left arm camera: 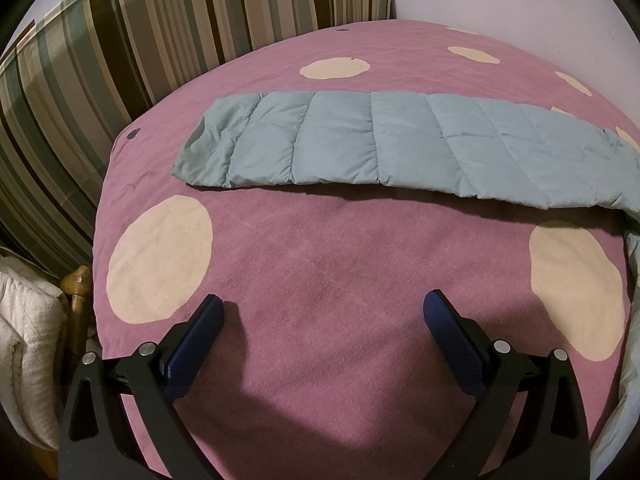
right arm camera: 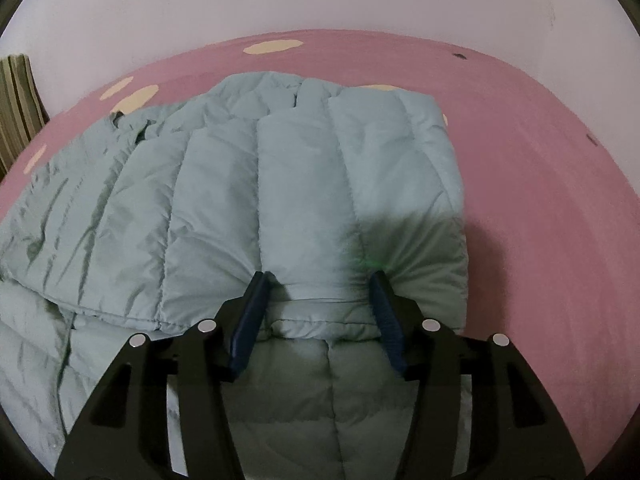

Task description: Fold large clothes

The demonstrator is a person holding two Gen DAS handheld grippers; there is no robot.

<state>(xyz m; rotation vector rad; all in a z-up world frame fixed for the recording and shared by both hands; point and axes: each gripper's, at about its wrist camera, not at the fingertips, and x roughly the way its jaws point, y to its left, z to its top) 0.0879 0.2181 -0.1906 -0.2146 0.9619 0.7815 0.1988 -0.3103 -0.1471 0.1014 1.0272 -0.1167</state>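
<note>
— What does each camera catch?
— My left gripper [left arm camera: 322, 312] gapes empty over pink spotted bedspread [left arm camera: 320, 248], quilted sleeve [left arm camera: 360, 144] beyond. My right gripper [right arm camera: 320, 280], half-open, straddles the puffy blue jacket [right arm camera: 240, 180] hem, unpinched.

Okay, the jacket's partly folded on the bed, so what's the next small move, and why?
Probably reach the left hand-held gripper forward to the outstretched sleeve: it lies flat and unfolded on the pink bedspread, and that gripper is open and empty. The right hand-held gripper stands open over the folded-over jacket body.
</note>
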